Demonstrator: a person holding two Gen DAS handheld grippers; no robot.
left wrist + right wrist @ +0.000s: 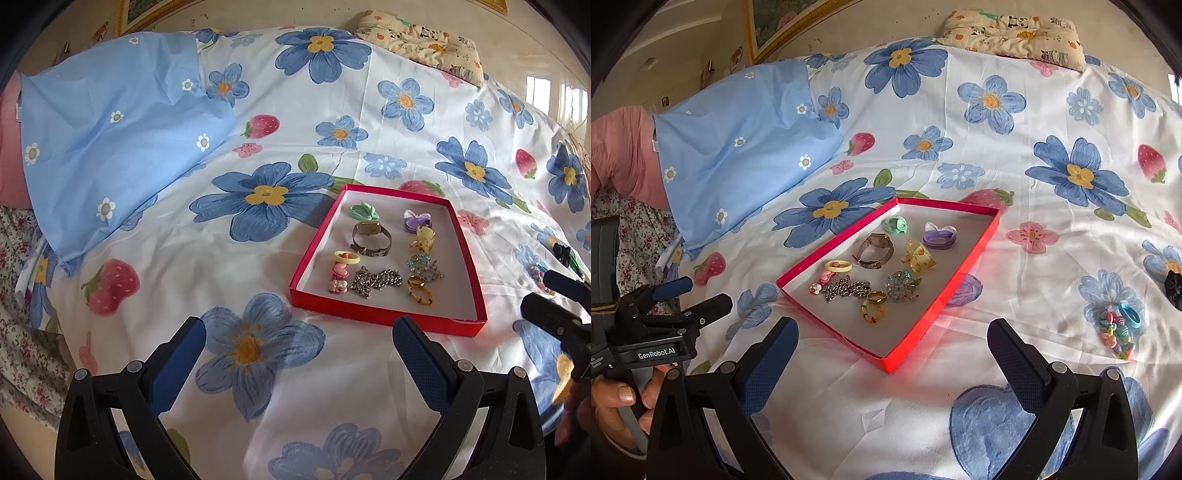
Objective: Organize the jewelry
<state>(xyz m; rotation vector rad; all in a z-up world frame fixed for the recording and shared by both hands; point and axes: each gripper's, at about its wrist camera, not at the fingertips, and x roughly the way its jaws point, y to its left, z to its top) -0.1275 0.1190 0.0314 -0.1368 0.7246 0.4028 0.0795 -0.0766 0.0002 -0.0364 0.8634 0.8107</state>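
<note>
A shallow red box [388, 316] [886, 363] lies on the flowered bedsheet. Inside it are a watch [371, 238] [873, 251], a silver chain [375, 280] [847, 290], a green hair tie [364, 211], a purple hair tie [938, 236], a yellow clip [918, 256], a brooch [903, 286] and two rings [419, 290] [873, 306]. Right of the box, loose on the sheet, lie a colourful bead bracelet with a blue ring [1119, 326] and a black piece [1174, 288]. My left gripper [299, 334] [700, 295] hovers open before the box's near left corner. My right gripper [892, 334] [554, 299] is open too, empty, near the box's front corner.
A light blue pillow [118, 129] lies at the back left, with pink fabric [620, 155] beside it. A cream panda-print cushion [1012, 33] sits at the far edge against the wall. Floral cloth [26, 332] hangs at the left edge of the bed.
</note>
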